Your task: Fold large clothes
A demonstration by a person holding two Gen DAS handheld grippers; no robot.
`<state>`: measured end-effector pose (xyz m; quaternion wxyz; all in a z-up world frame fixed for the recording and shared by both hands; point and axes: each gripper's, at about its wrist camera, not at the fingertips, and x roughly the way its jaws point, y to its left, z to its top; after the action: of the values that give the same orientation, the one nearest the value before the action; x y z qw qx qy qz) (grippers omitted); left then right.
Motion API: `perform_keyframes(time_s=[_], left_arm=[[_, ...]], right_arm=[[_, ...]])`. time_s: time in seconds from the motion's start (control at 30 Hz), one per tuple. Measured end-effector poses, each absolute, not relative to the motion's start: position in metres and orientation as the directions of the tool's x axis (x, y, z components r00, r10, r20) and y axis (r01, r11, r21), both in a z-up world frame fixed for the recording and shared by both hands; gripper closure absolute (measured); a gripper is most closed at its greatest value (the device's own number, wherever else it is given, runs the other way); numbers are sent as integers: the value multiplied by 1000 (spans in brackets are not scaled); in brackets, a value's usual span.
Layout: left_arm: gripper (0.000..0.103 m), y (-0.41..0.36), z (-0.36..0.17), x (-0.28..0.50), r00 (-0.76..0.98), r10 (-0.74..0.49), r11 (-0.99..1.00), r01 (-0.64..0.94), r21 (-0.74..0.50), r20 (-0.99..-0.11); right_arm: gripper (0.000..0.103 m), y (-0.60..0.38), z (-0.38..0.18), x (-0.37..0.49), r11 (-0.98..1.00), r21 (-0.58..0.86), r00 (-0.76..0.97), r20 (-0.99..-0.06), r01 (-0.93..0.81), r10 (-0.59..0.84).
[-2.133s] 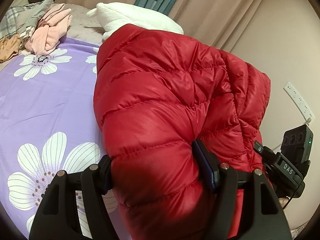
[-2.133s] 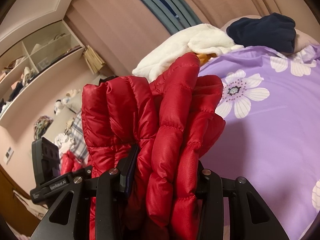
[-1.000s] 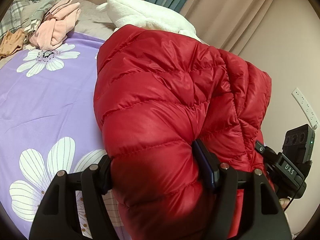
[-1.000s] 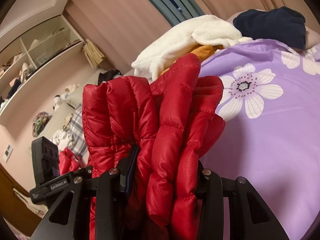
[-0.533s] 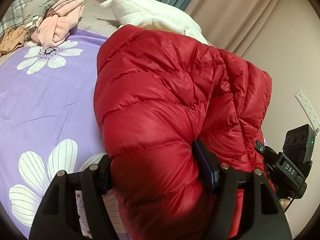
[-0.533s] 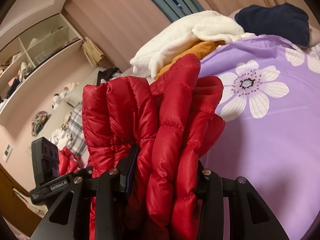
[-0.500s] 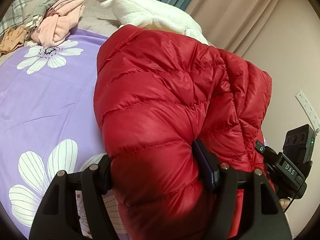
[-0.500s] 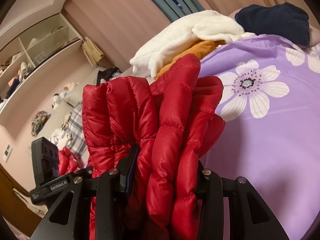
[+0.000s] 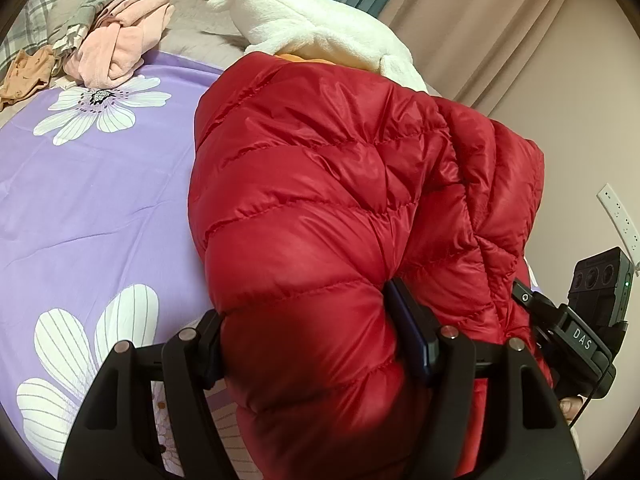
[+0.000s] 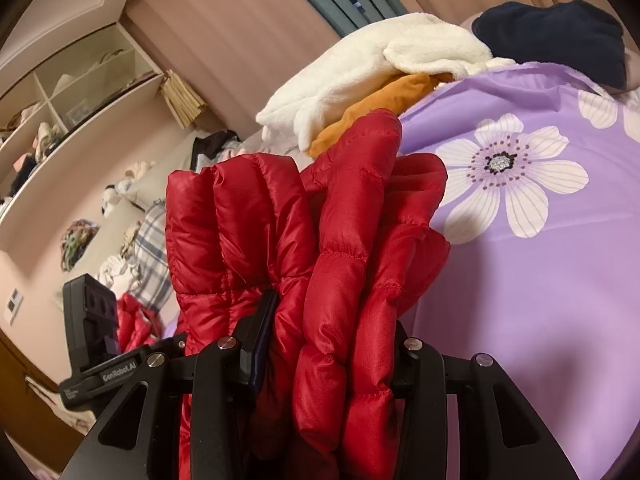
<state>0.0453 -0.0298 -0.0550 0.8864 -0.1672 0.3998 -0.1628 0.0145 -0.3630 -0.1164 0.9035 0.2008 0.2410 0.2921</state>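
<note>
Both grippers are clamping the red down jacket (image 9: 328, 216) and holding it above the bed (image 9: 104, 200). The left gripper (image 9: 308, 344) is squeezing a fat quilted roll of it, jaws pressing in from either side; the right gripper (image 10: 324, 344) is pinching several bunched layers. Behind the jacket a white fleece blanket (image 10: 368, 68) is lying over something orange (image 10: 376, 116) – possibly another garment, mostly covered. A navy garment (image 10: 556, 40) is sitting at the far edge, a pink one (image 9: 120, 48) in a heap opposite. The wall shelf (image 10: 80, 92) is carrying small things in its open compartments – too blurred to identify.
</note>
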Motion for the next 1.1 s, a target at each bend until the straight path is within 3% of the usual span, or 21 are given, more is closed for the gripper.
perform_keyframes(time_s=[1.1], left_arm=[[34,-33,-62,52,609,-410,896,128,-426,-679]], right_arm=[[60,-351,-126,25,748,530,710,-338,-399,618]])
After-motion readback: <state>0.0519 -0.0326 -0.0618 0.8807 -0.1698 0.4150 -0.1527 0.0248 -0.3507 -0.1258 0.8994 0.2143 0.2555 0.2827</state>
